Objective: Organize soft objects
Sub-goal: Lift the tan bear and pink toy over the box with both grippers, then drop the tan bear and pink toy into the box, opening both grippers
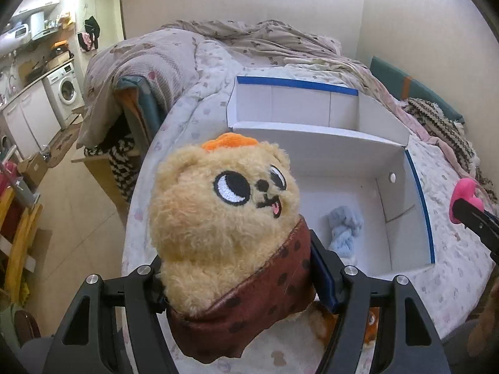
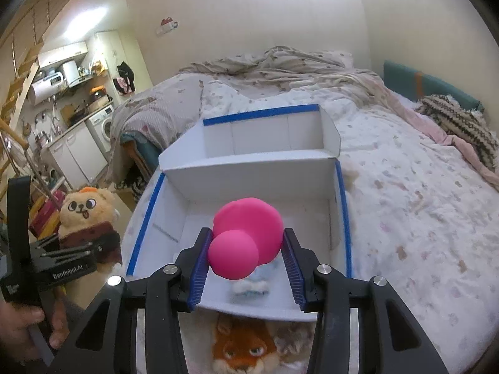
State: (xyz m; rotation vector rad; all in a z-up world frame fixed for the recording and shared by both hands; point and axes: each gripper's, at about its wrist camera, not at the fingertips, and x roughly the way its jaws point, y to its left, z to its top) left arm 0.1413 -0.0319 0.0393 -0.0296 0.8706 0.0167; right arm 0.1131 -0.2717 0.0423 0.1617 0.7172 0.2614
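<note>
My left gripper (image 1: 237, 268) is shut on a tan plush bear (image 1: 221, 212) with a brown spotted cape, held above the bed left of the box; the bear also shows in the right wrist view (image 2: 85, 218). My right gripper (image 2: 246, 249) is shut on a pink soft toy (image 2: 246, 237) above the near compartment of a white box with blue-taped edges (image 2: 343, 205). The pink toy shows at the right edge of the left wrist view (image 1: 464, 198). A light blue soft item (image 1: 344, 229) lies in the near compartment. The far compartment (image 1: 290, 109) looks empty.
An orange fox plush (image 2: 240, 349) lies on the bed just in front of the box. The bed has a floral quilt (image 2: 421, 202) and a rumpled duvet at the back. A striped knit blanket (image 2: 461, 124) lies at the right. The floor and kitchen are at the left.
</note>
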